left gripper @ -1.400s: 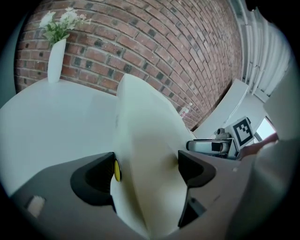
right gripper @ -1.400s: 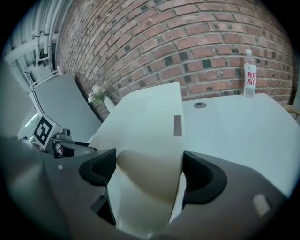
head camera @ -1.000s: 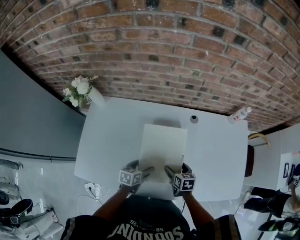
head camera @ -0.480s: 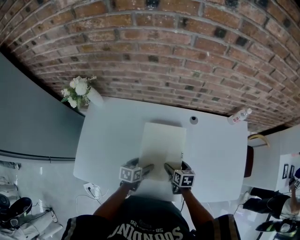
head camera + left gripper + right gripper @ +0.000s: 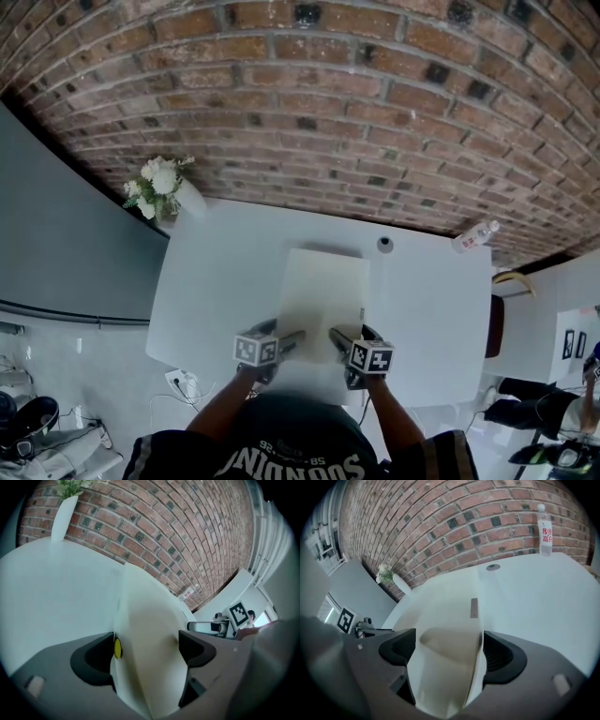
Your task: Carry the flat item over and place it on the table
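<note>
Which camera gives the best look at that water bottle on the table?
The right gripper view: the bottle stands upright, big enough to show its red print. The head view shows it small at the far corner of the table; the left gripper view, only a tiny blur.

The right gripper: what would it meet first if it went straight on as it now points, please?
The right gripper, shut on the flat white sheet, seems to have free way over the table until the brick wall, probably.

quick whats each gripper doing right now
Left gripper: closed on the near edge of the flat white sheet.
Right gripper: closed on the same edge of the flat white sheet.
</note>
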A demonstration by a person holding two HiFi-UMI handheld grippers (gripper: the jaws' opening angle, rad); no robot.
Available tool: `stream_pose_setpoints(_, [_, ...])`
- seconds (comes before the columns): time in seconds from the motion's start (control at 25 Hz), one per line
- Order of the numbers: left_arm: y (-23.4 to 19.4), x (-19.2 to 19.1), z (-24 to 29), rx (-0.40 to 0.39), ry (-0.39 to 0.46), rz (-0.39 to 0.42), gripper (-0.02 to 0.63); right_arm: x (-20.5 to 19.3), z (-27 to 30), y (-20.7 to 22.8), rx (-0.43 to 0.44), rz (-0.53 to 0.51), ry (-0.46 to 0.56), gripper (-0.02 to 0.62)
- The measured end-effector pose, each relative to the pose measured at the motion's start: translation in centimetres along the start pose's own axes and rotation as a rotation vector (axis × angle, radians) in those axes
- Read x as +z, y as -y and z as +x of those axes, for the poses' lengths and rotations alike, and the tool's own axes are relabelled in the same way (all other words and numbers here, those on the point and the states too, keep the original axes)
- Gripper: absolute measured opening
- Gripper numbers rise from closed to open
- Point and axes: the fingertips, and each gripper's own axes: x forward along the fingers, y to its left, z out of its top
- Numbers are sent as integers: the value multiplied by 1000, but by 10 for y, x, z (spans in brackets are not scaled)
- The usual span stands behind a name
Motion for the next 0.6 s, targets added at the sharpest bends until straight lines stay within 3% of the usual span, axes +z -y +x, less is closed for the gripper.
stream_pose_setpoints(0.12, [1, 2, -11, -7, 6, 22, 436, 13, -15, 4, 1, 20, 48, 441])
stream_pose_setpoints(0.24, [-3, 16, -27, 8, 66, 27, 407, 30, -33, 7, -29, -3, 127, 347])
stream_pose_setpoints(0.36, [-4, 38, -42, 31, 133, 68, 331, 44, -48, 11, -63, -14, 205, 228])
stream_pose_setpoints(0.44, [0, 51, -50, 46, 170, 126, 250, 47, -54, 11, -79, -37, 230, 132])
stream_pose_setpoints(0.6, [5, 68, -66, 89, 239, 190, 11, 50, -60, 5, -98, -84, 248, 12])
